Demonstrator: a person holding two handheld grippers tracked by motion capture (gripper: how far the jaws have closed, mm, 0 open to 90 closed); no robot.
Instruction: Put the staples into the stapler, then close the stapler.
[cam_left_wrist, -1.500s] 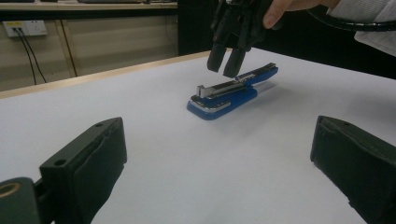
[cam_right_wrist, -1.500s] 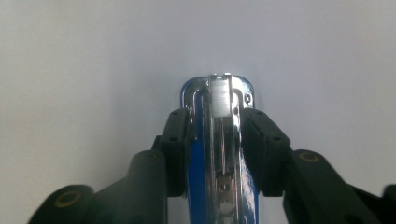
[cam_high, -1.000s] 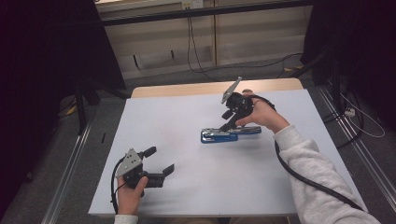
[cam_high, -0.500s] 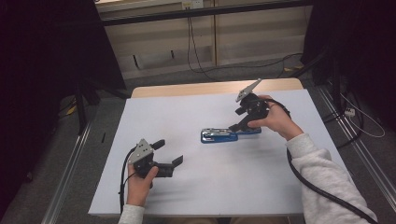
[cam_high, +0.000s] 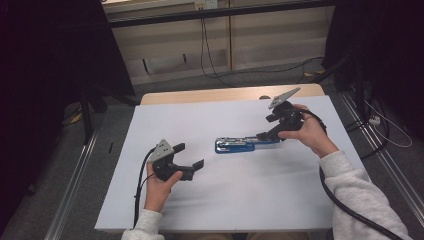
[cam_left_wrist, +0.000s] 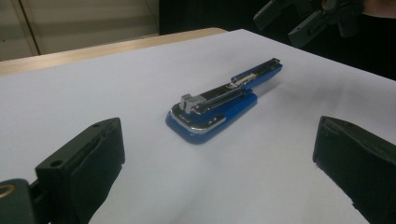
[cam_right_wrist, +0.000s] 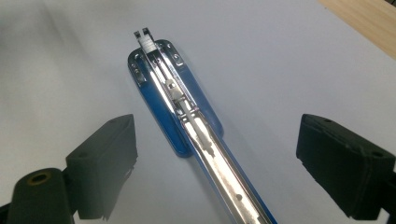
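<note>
Above the stapler (cam_high: 240, 144), right gripper (cam_high: 267, 129) hovers agape.

White table top (cam_high: 240, 200) under both claws, wooden edge strip (cam_high: 200, 95) past them at the far side. Grey floor (cam_high: 65, 165) all round. Metal rails (cam_high: 75, 190) on floor left of left claw, another rail (cam_high: 385, 160) right of right claw. Beige wall panels (cam_high: 260, 40) beyond, black cables (cam_high: 210, 60) hanging down. Dark curtains (cam_high: 45, 65) both sides. Dim light.

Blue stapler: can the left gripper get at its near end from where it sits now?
Probably yes. The left gripper is open and faces the blue stapler, with bare white table between them. The right gripper hovers over the far end.
</note>
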